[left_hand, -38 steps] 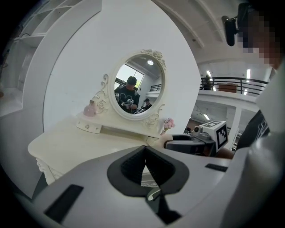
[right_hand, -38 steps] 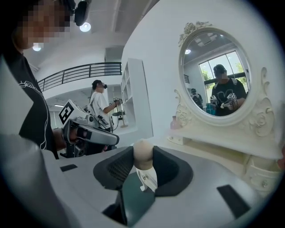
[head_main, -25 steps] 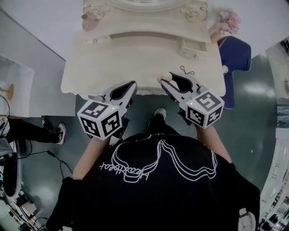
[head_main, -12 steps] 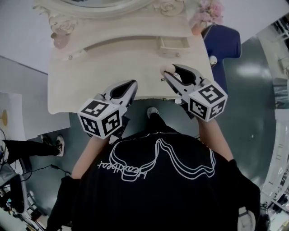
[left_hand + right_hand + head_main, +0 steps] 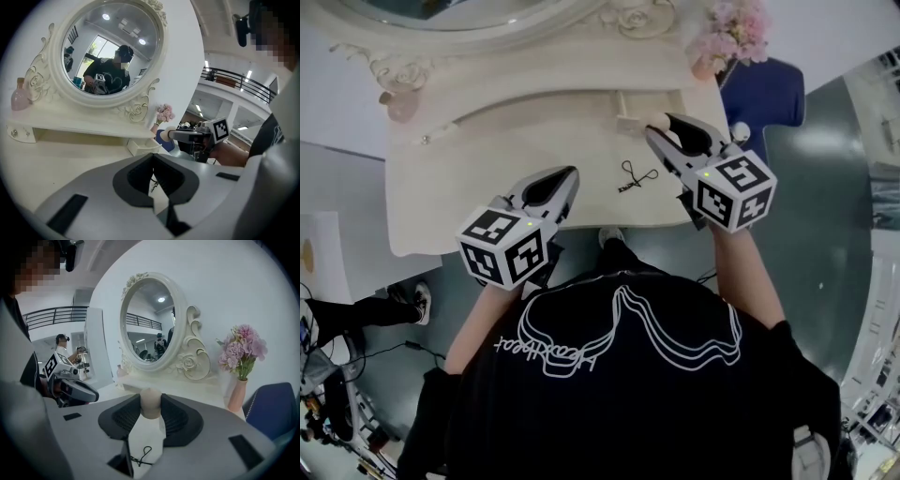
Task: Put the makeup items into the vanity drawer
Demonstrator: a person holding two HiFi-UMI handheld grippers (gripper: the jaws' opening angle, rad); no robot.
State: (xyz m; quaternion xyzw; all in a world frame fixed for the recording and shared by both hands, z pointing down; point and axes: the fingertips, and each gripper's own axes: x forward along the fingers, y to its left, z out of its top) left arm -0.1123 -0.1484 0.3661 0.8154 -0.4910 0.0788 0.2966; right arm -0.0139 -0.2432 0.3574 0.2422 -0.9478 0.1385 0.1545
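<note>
My right gripper [image 5: 151, 405] is shut on a round beige makeup sponge [image 5: 151, 401], held between the pads near their tips. In the head view the right gripper [image 5: 656, 126] hovers over the back right of the cream vanity top [image 5: 487, 169], just right of a small drawer [image 5: 626, 114]. From the left gripper view that drawer [image 5: 140, 146] stands pulled out under the mirror shelf. A thin black looped cord [image 5: 636, 175] lies on the top in front of it. My left gripper [image 5: 570, 173] is shut and empty over the front edge, its jaws [image 5: 153, 159] touching.
An oval mirror [image 5: 112, 47] in an ornate frame rises at the back. A pink bottle [image 5: 401, 103] stands on the shelf at left. A vase of pink flowers [image 5: 731, 33] stands at the right corner, with a blue chair [image 5: 773, 98] beside the vanity.
My right gripper has carried the sponge from the table's front edge toward the back, up to the small drawer, uncovering the black cord. The left gripper has held its place.
</note>
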